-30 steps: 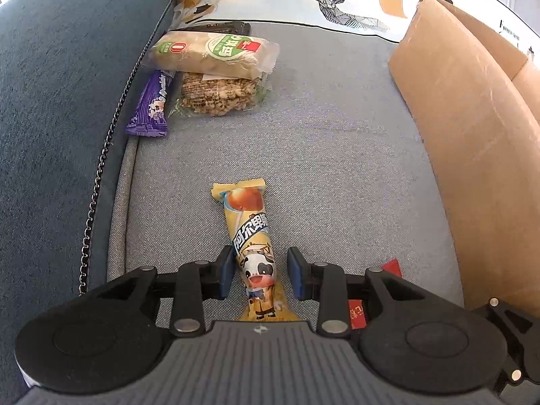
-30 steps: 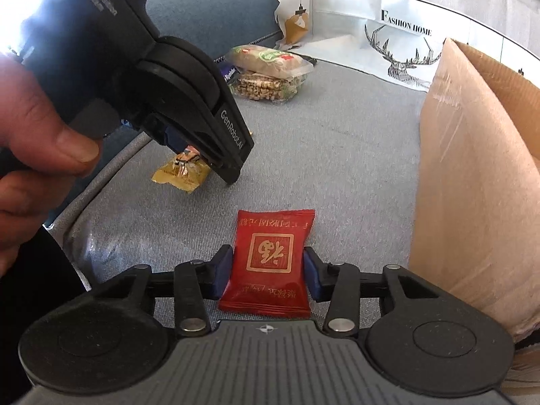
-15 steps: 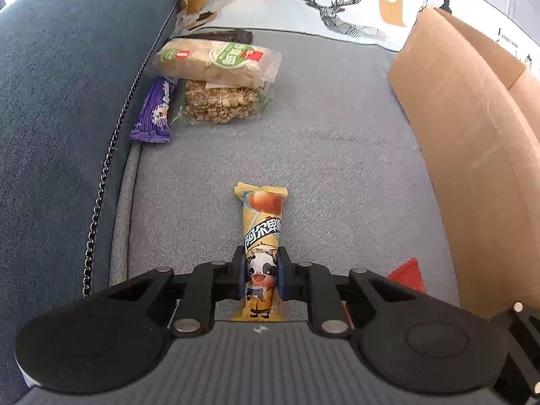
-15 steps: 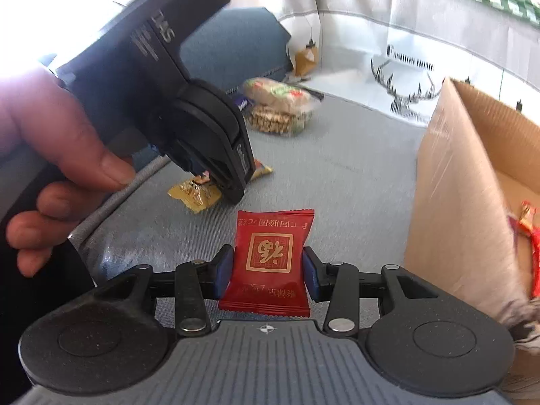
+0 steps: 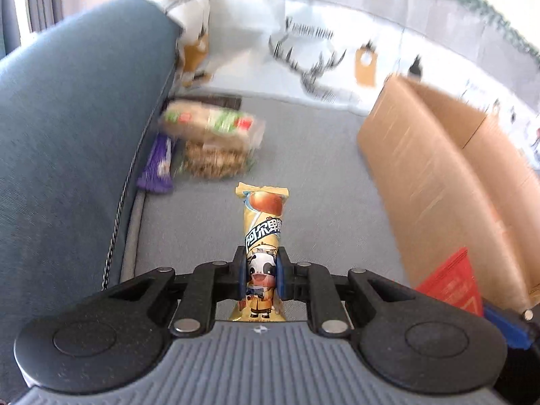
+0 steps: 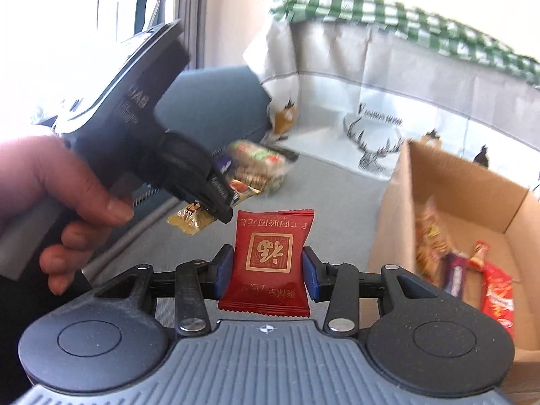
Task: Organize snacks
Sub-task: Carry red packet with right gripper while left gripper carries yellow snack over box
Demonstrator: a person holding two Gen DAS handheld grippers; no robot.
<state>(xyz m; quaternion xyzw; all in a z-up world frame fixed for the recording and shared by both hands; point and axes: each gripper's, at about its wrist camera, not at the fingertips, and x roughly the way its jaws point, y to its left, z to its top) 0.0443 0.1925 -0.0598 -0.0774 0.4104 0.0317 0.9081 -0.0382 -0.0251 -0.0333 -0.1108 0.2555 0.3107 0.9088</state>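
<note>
Left gripper (image 5: 260,278) is clamped on a yellow snack bar (image 5: 263,236) with a cartoon cow on the wrapper; the blue pads pinch its lower part and the bar sticks out forward, above the grey sofa seat (image 5: 303,168). Right gripper (image 6: 268,271) holds a red square packet (image 6: 270,256) squarely between its pads, jaws moderately wide to fit it.

Left wrist view only — a purple bar (image 5: 157,168) lying at the seam of the blue backrest (image 5: 67,118), just beside a blurred stack of two clear-wrapped snack packs (image 5: 211,141). The cardboard box (image 5: 438,185) shows here from outside, its contents hidden; a corner of the red packet peeks in at lower right.

Right wrist view only — the box interior (image 6: 472,222), holding several snacks along its floor, among them a red wrapper (image 6: 497,293). It also shows the person's left hand (image 6: 57,195) around the left gripper's handle, the yellow bar hanging clear of the seat.
</note>
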